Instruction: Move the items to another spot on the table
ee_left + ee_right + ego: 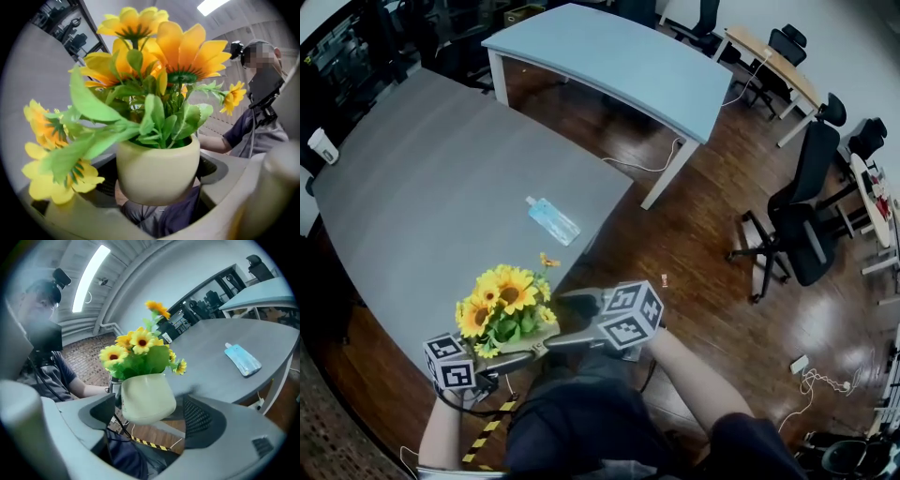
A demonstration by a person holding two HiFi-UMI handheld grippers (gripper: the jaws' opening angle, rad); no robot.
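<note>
A cream pot of artificial sunflowers [502, 302] hangs just off the near edge of the grey table [431, 187], above the person's lap. My left gripper [511, 356] is shut on the pot [157, 176], with a dark pad against each side. From the other side my right gripper [561, 323] stands open around the same pot [145, 397]; a gap shows between the pot and its right pad [202, 418]. A light-blue pouch [552, 220] lies flat on the table near its right edge, also in the right gripper view [242, 359].
A second, blue-topped table [609, 56] stands beyond a strip of wooden floor. Black office chairs [806, 216] are to the right. A small white device [322, 145] sits at the grey table's far left edge. Cables lie on the floor.
</note>
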